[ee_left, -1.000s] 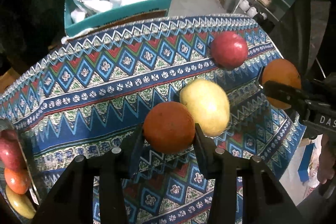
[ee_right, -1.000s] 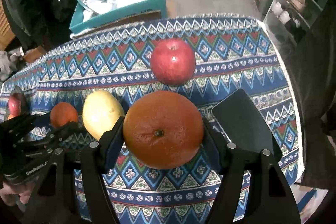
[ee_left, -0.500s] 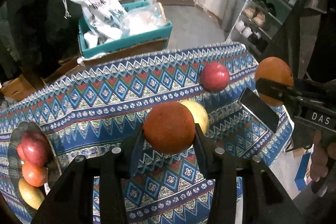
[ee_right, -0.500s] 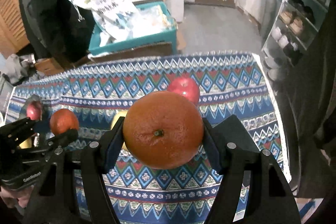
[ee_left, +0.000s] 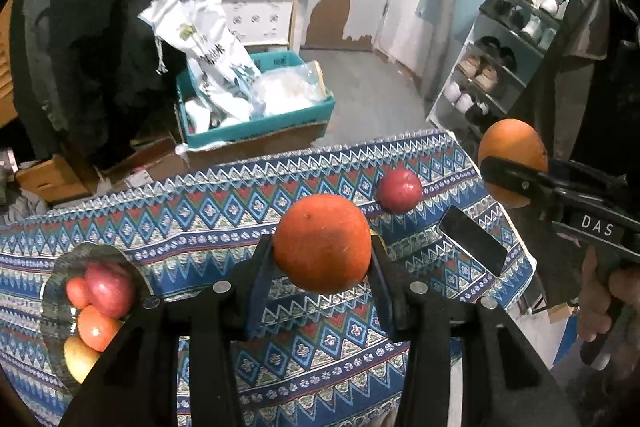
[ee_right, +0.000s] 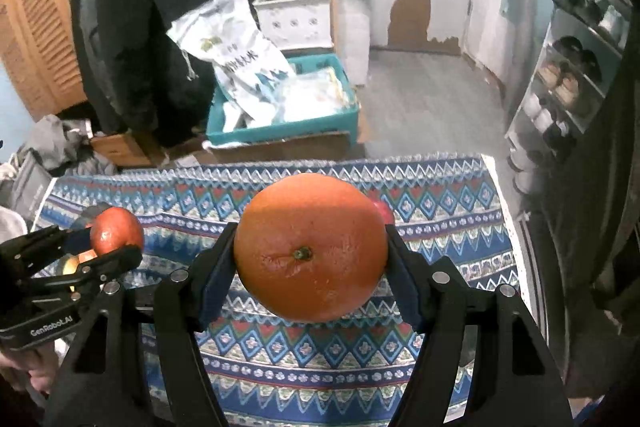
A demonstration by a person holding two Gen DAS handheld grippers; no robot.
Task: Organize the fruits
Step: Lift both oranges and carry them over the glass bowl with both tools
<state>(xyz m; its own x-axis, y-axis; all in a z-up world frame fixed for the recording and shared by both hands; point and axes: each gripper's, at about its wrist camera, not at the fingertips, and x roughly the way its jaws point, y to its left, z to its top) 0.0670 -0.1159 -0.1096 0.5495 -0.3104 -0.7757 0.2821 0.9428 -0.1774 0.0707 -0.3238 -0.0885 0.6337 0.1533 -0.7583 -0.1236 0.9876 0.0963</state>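
Observation:
My left gripper (ee_left: 322, 259) is shut on a small dark orange (ee_left: 322, 241) and holds it high above the patterned tablecloth (ee_left: 192, 227). My right gripper (ee_right: 310, 259) is shut on a large orange (ee_right: 310, 247), also raised; it shows at the right of the left wrist view (ee_left: 512, 157). A red apple (ee_left: 399, 191) sits on the cloth at the far right; a yellow fruit is almost hidden behind the small orange. A silver plate (ee_left: 56, 287) at the left holds a red apple (ee_left: 110, 289), small oranges and a yellow fruit.
A black phone (ee_left: 472, 247) lies on the cloth near the right edge. Beyond the table stand a teal crate (ee_left: 256, 123) with bags, cardboard boxes, a wooden shelf and a shoe rack (ee_left: 504, 67). A person in dark clothes stands at the back left.
Both grippers have risen well above the table with their oranges. The table and its fruit look smaller and farther, and the plate has come into fuller view at the left.

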